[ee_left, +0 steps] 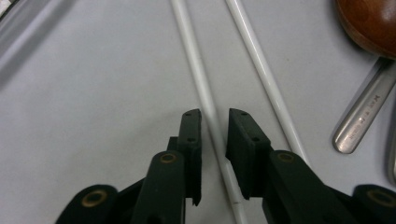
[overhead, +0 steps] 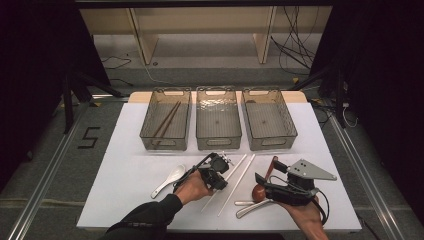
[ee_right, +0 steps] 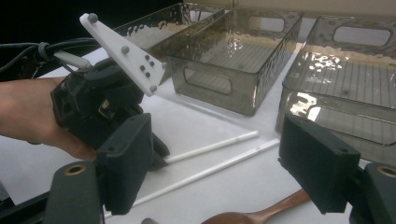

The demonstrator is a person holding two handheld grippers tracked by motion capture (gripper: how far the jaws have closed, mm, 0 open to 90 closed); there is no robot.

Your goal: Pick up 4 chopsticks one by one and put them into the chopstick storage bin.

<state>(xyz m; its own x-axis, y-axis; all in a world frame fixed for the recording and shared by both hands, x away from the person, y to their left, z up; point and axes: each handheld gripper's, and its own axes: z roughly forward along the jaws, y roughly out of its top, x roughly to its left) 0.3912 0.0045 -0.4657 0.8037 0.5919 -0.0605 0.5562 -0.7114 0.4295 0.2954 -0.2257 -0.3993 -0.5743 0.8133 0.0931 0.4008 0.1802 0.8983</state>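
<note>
Wooden spoon (ee_left: 369, 23) cropped at frame corner.

Bins: three clear bins (overhead: 218, 118) in a row at the table's (overhead: 130, 185) far side
Left bin: brown chopsticks (overhead: 166, 120) inside
White spoon (overhead: 168, 180): near left
Metal utensils (overhead: 251, 207): near right

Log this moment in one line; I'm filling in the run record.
left gripper: open, jaws astride white chopstick | right gripper: open, holding nothing | second white chopstick: on table

A white table (overhead: 125, 195) stands on grey floor (overhead: 45, 165), wooden shelving (overhead: 200, 30) behind, dark surroundings, loose cables (overhead: 295, 50).
</note>
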